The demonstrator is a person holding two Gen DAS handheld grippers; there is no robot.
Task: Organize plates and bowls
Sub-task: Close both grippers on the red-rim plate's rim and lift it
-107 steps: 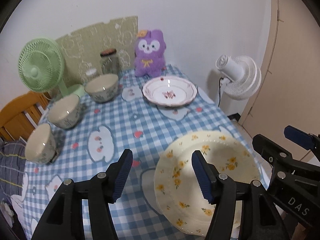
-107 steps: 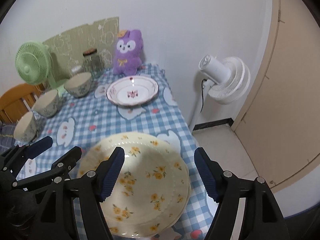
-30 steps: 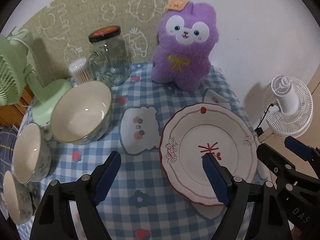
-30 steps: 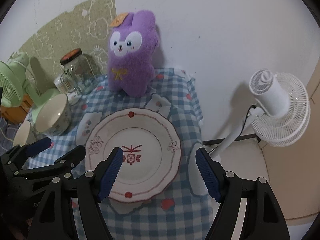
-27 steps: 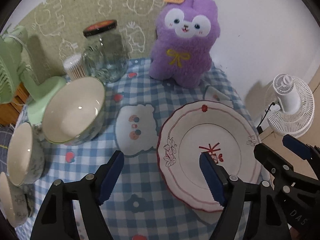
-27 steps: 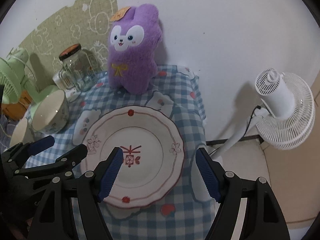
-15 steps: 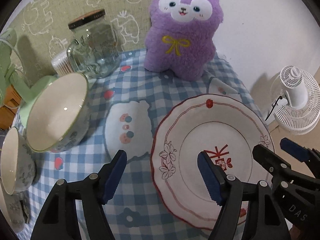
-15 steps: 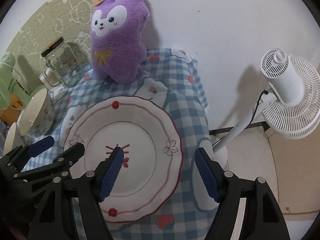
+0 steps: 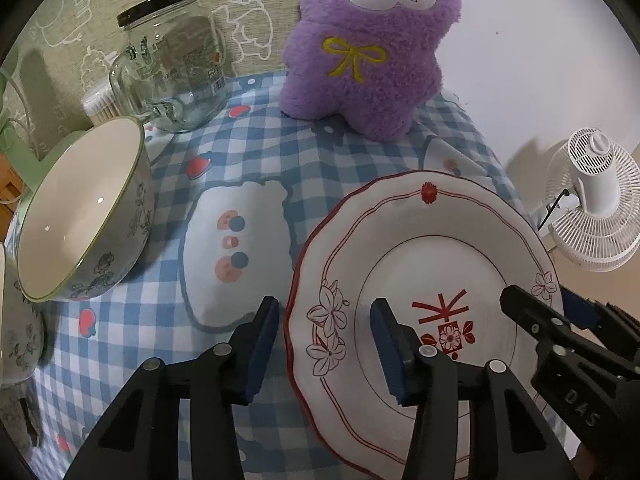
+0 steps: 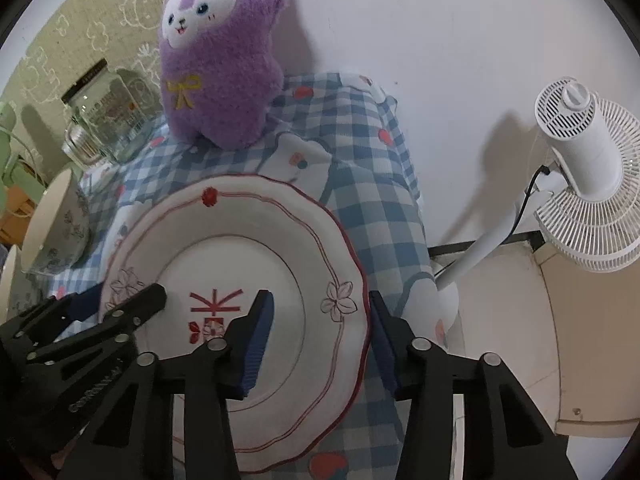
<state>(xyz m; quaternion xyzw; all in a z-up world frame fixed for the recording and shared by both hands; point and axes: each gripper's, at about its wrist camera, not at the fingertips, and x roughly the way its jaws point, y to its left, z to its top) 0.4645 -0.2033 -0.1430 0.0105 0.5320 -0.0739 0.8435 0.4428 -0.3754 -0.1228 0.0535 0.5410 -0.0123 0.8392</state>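
A white plate with a red scalloped rim (image 9: 440,248) (image 10: 256,232) lies flat on the checked tablecloth. My left gripper (image 9: 324,344) straddles the plate's left rim: one pad is outside it over the cloth, the other over the plate's well. Its jaws are closing, and the pads are still apart from the rim. My right gripper (image 10: 320,336) straddles the right rim the same way, also closing with a gap left. Each gripper shows in the other's view, the right gripper (image 9: 560,320) and the left gripper (image 10: 100,312). A floral bowl (image 9: 80,216) (image 10: 52,232) stands to the left.
A purple plush toy (image 9: 368,52) and a glass jar (image 9: 176,64) stand behind the plate against the wall. A second bowl (image 9: 16,336) shows at the left edge. The table's right edge drops off just beyond the plate, beside a white floor fan (image 10: 580,160).
Both grippers left the yellow-flowered plate at the near end, moved to the red-rimmed plate and sank toward it. Over the last second both pairs of jaws have narrowed around its rims.
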